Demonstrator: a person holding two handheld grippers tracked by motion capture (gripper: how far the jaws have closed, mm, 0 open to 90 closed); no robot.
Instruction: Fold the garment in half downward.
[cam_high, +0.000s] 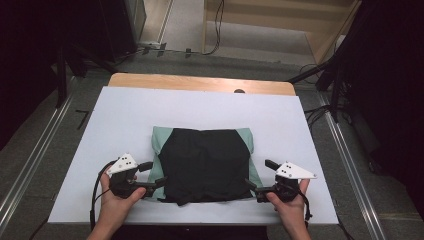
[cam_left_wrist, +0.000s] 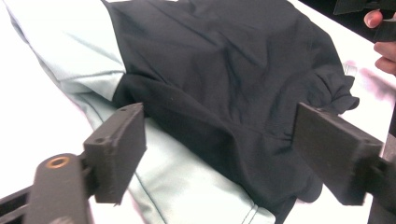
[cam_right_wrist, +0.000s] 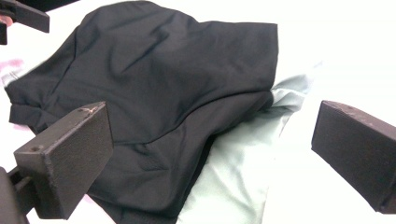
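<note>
Garment (cam_high: 205, 162) folded flat on white table (cam_high: 125, 115); left gripper (cam_high: 150, 176) and right gripper (cam_high: 260, 177) fingers spread, flanking near corners.

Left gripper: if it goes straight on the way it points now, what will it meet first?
Most likely the folded garment. The left gripper has its jaws open around the near edge, where black cloth lies over pale green, so it would meet that edge first. Depth is unclear.

White table cover (cam_high: 150, 107), floor cables (cam_high: 218, 30)
</note>
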